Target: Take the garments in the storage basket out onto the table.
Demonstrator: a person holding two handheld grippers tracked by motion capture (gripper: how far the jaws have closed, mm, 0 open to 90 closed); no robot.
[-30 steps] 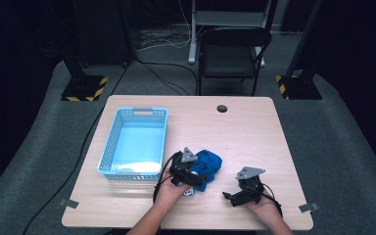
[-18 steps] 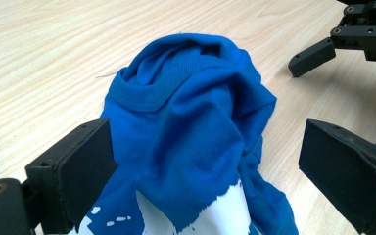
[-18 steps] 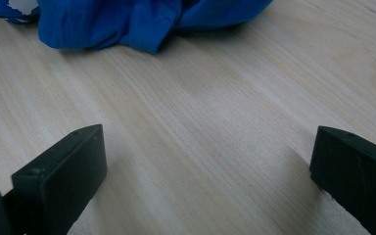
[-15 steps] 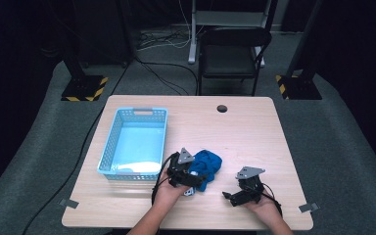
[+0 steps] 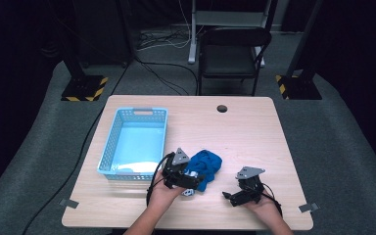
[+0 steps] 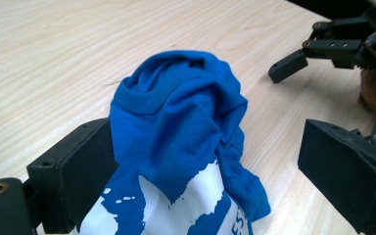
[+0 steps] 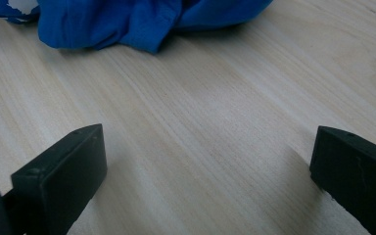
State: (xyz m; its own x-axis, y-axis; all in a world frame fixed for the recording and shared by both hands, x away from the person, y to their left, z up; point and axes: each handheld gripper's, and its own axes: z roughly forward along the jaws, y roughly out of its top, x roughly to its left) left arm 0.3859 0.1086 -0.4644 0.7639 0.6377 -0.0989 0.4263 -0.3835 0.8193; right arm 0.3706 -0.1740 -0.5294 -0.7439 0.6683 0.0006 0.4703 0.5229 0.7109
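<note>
You're working the blue shirt (image 5: 206, 165), which is sitting bunched on the surface near the front edge, just right of the light blue basket (image 5: 135, 142). Your left gripper (image 5: 194, 181) is straddling the crumpled cloth with its jaws spread wide; one jaw is touching the fabric, the other is standing clear of it, so nothing is clamped yet. In the left gripper view the shirt (image 6: 181, 122) is sitting between the jaws, white print facing the camera. Your right gripper (image 5: 230, 196) is waiting near the front right corner, jaws wide apart over bare wood and holding nothing, with the cloth (image 7: 127, 17) just ahead of it. The basket is looking empty. So you're early on, by my read: no grasp made, shirt not lifted; closing on it and whatever follows, probably moving it to the basket, is all left.
</note>
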